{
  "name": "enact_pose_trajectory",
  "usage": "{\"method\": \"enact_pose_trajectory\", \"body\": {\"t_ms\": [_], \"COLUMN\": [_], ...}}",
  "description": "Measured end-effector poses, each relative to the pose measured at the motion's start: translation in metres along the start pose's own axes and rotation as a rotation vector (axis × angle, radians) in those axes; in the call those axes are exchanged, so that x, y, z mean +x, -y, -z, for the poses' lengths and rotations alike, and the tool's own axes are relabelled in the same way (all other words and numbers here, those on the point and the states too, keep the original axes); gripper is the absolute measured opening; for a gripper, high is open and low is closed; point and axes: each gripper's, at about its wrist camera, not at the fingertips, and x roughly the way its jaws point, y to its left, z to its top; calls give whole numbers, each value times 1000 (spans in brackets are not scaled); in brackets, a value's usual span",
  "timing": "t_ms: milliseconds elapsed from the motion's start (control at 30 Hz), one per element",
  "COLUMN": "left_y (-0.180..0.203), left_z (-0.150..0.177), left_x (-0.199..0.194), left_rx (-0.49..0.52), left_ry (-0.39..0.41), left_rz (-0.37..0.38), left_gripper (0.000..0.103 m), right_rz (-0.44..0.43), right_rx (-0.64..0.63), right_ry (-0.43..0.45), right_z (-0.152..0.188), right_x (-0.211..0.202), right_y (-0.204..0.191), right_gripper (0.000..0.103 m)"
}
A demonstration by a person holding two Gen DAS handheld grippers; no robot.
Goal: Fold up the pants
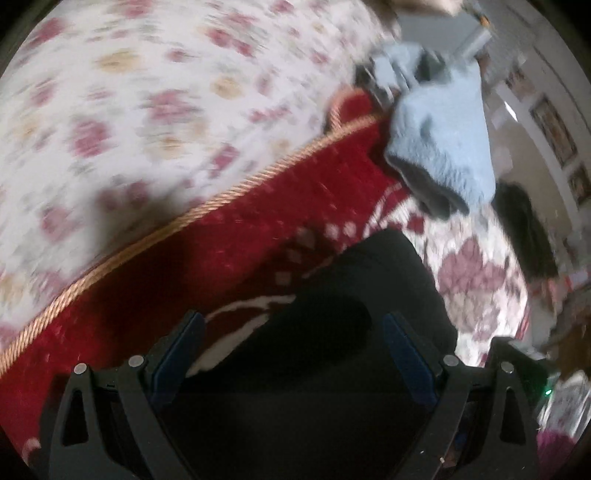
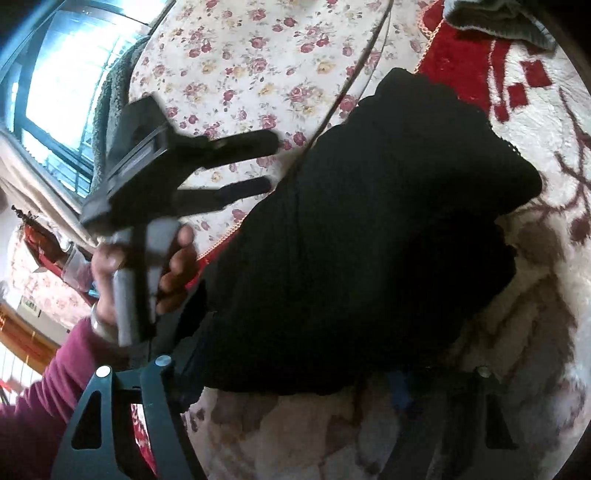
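The black pants [image 2: 369, 221] lie bunched in a folded heap on a red and white plush blanket [image 2: 535, 258]. In the left wrist view the pants [image 1: 351, 314] lie just ahead of and under my left gripper [image 1: 293, 325], whose jaws stand wide apart and hold nothing. That left gripper also shows in the right wrist view [image 2: 269, 162], held in a hand, open, above the floral sheet beside the pants. My right gripper [image 2: 295, 376] sits at the near edge of the pants; the black fabric covers its fingertips, so its grip is hidden.
A floral sheet [image 1: 147, 110] with a gold rope trim [image 1: 221, 199] borders the blanket. A light blue cloth [image 1: 443, 140] hangs at the upper right in the left wrist view. A grey garment [image 2: 495, 18] lies at the blanket's far end. A window [image 2: 66, 74] is at left.
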Motion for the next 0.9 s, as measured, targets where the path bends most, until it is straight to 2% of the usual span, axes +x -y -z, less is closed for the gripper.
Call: {"method": "enact_pose_trajectory", "body": {"t_ms": [100,200,233,267,300,333,400,433,500,567,700,800,900], "left_y": [11,9,9,10,13,16,17,17,18,16,17,19,15], "left_z": [-5,-8,-9,-8,-7,-6,-3,-4,-2,0,1,4,8], "left_x": [17,30,32,35,37,39,45,45,35,17,-33,-68,-105], "left_rx": [78,71,66,72,81,88,87,84,88,79,81,74,56], "left_ry": [-64,-98,-102,-115,-129,-131,-148,-142,-117,-89,-10,32,80], "left_rz": [10,65,74,90,90,72,54,48,56,82,106,99,91], "left_gripper": [96,95,92,76,75,73,64,63,55,52,51,51,51], "right_rz": [-9,16,25,30,39,30,-14,-11,10,12,-35,-22,-75], "right_rx": [1,-28,-41,-49,-44,-18,39,29,-34,-76,-119,-217,-221], "right_ry": [11,13,17,20,23,28,35,36,45,62,117,143,165], "right_z": [-1,-1,0,0,0,-2,-3,-4,-6,-7,-11,-13,-18], "right_x": [2,4,4,3,3,1,-1,-2,-4,-8,-17,-21,-21], "right_y": [1,-3,-4,-4,-1,5,15,13,2,-9,-31,-62,-86], "right_gripper": [83,81,77,71,54,44,40,39,39,39,39,39,39]}}
